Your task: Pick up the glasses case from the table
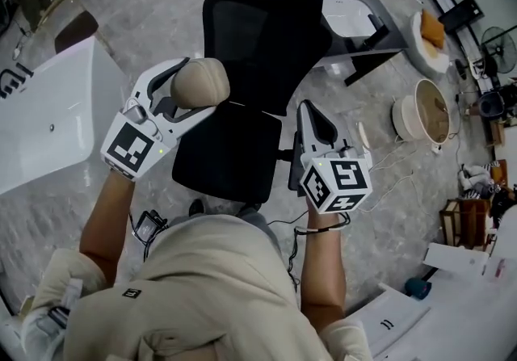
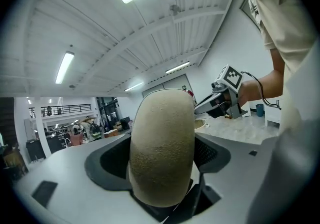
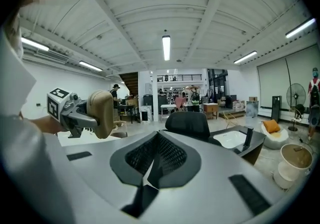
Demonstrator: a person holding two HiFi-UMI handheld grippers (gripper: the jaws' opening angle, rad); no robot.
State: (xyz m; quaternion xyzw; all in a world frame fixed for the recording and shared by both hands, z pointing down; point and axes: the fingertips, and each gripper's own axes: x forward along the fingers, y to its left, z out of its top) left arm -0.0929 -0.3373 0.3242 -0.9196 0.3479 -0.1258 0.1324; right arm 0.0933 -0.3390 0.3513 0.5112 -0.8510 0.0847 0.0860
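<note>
The glasses case (image 1: 199,82) is a tan, rounded, fuzzy-looking pouch. My left gripper (image 1: 184,93) is shut on it and holds it up in the air, off the white table (image 1: 48,117), in front of the person's chest. In the left gripper view the case (image 2: 162,148) stands on end between the jaws and fills the middle. My right gripper (image 1: 307,113) hangs to the right, shut with nothing in it; in the right gripper view its jaws meet along a line. That view also shows the case (image 3: 101,114) in the left gripper (image 3: 75,110) at the left.
A black office chair (image 1: 250,52) stands right under both grippers. Behind it is a dark desk with a white top (image 1: 355,20). Round beige baskets (image 1: 424,113) sit on the floor at right, with clutter and a white surface (image 1: 477,303) at the lower right.
</note>
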